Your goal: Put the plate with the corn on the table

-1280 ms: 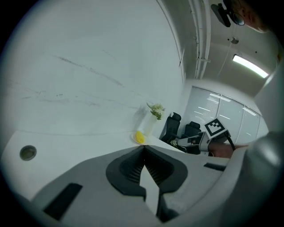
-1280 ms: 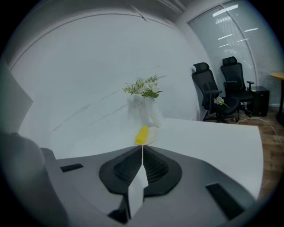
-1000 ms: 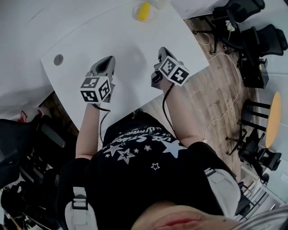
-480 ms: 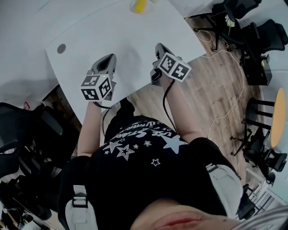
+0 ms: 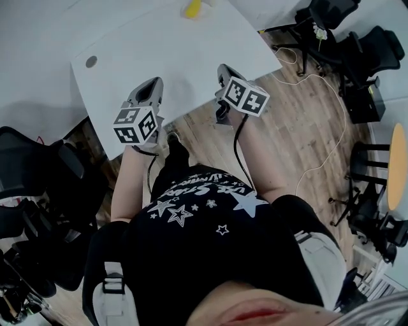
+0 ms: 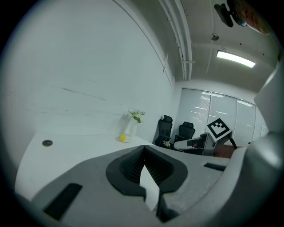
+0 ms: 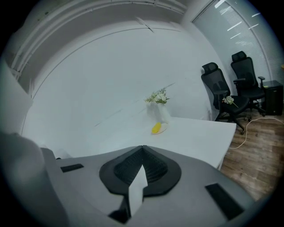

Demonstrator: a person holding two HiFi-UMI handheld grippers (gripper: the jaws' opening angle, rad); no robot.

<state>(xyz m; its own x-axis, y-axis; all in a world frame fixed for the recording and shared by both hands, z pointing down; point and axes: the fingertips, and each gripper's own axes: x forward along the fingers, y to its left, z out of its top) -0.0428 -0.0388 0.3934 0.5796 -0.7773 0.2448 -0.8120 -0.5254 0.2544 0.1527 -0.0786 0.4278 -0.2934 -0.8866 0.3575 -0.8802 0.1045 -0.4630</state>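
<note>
The yellow corn [image 5: 191, 7] lies on a small plate at the far edge of the white table [image 5: 191, 48], beside a white vase with flowers [image 7: 159, 110]. It lies far ahead of both grippers, with the corn [image 6: 122, 138] small in the left gripper view and the corn [image 7: 155, 128] on its plate [image 7: 162, 129] in the right one. My left gripper [image 5: 152, 86] and right gripper [image 5: 224, 69] hover side by side over the table's near edge. Both are shut, jaws meeting at the tip with nothing between them.
A round cable hole [image 5: 91, 62] is in the table's left corner. Black office chairs [image 5: 357, 38] and cables [image 5: 319, 70] stand on the wooden floor to the right, with a round yellow-topped table [image 5: 389, 169]. More dark chairs [image 5: 38, 191] crowd the left.
The table and the corn have slid up and away in the head view as the person backs off. Both grippers, earlier above the tabletop, now hang at its near edge, still shut.
</note>
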